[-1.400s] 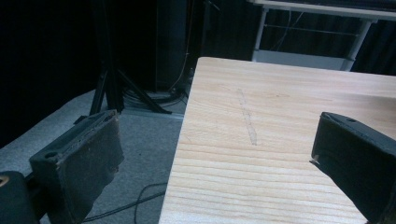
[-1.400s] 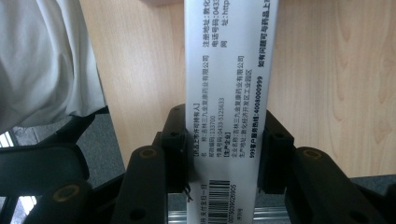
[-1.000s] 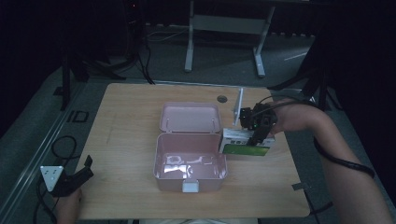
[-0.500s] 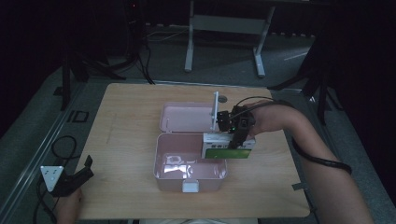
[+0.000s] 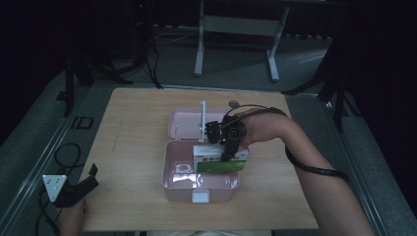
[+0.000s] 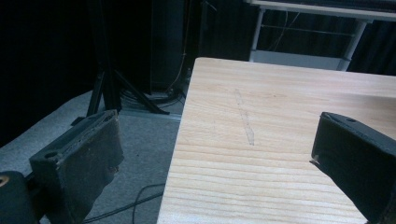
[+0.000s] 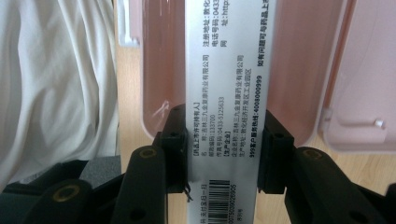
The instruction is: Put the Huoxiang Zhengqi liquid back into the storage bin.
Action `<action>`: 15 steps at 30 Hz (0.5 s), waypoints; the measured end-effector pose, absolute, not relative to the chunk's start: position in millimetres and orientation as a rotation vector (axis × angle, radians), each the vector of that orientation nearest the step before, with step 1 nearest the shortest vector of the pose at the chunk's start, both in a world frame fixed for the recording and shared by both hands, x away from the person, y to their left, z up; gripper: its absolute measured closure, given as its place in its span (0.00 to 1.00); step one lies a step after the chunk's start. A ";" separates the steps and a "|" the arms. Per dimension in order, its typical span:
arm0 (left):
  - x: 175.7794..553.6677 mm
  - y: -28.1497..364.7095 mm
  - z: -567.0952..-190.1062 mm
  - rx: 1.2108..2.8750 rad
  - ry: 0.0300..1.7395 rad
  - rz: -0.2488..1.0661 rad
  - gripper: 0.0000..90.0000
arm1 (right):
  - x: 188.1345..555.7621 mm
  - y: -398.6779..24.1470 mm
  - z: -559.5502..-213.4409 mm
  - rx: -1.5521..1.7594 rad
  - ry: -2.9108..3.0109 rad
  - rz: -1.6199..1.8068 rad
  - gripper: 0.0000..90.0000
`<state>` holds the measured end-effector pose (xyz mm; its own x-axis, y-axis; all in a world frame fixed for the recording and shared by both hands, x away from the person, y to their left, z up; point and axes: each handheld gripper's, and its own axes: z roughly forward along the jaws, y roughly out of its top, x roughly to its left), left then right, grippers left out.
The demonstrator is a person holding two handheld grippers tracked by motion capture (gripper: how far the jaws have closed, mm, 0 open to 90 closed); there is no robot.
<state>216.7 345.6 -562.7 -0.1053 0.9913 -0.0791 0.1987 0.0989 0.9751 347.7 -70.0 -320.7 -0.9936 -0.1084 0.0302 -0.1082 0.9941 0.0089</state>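
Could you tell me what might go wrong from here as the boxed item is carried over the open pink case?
The right hand-held gripper clamps the medicine box only near one end, so it could pivot or slip in the grip. The box hangs over the right rim of the pink case, so it might catch the wall on lowering. A small clear item already lies inside and could be pressed if the box lands on it.
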 end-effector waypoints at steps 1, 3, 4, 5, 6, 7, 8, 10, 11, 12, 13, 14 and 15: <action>216.6 345.6 -562.7 1.244 1.474 1.108 0.02 | 347.1 -66.4 -320.5 0.178 -3.103 -0.010 0.69; 216.7 345.6 -562.7 1.242 1.473 1.108 0.02 | 345.2 -60.8 -320.3 0.186 -3.109 -0.014 0.69; 216.7 345.6 -562.7 1.242 1.473 1.108 0.02 | 345.2 -60.8 -320.3 0.186 -3.109 -0.014 0.69; 216.7 345.7 -562.7 1.241 1.474 1.107 0.02 | 344.5 -55.8 -320.8 0.200 -3.109 -0.021 0.69; 216.7 345.7 -562.7 1.241 1.474 1.107 0.02 | 344.5 -55.8 -320.8 0.200 -3.109 -0.021 0.69; 216.7 345.7 -562.7 1.242 1.473 1.107 0.02 | 343.9 -51.2 -322.0 0.201 -3.112 -0.027 0.69; 216.7 345.7 -562.7 1.242 1.473 1.106 0.02 | 343.7 -49.7 -322.5 0.198 -3.114 -0.025 0.69; 216.6 345.8 -562.7 1.241 1.473 1.105 0.02 | 343.1 -46.6 -325.0 0.203 -3.116 -0.025 0.69; 216.6 346.0 -562.7 1.240 1.473 1.103 0.02 | 343.0 -45.3 -326.9 0.211 -3.115 -0.026 0.69; 216.6 346.0 -562.7 1.240 1.473 1.103 0.02 | 343.0 -45.3 -326.9 0.211 -3.115 -0.026 0.69; 216.6 346.0 -562.7 1.240 1.472 1.104 0.02 | 342.9 -43.7 -330.4 0.210 -3.114 -0.028 0.69; 216.6 346.0 -562.7 1.240 1.472 1.104 0.02 | 343.2 -43.3 -331.9 0.209 -3.112 -0.028 0.69; 216.7 346.0 -562.7 1.242 1.471 1.103 0.02 | 343.2 -42.4 -334.6 0.211 -3.109 -0.025 0.69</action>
<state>216.7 346.0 -562.7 -0.1013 0.9914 -0.0828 0.1988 0.1017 0.9747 343.2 -42.4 -334.6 -0.9905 -0.1354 0.0240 -0.1350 0.9907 0.0176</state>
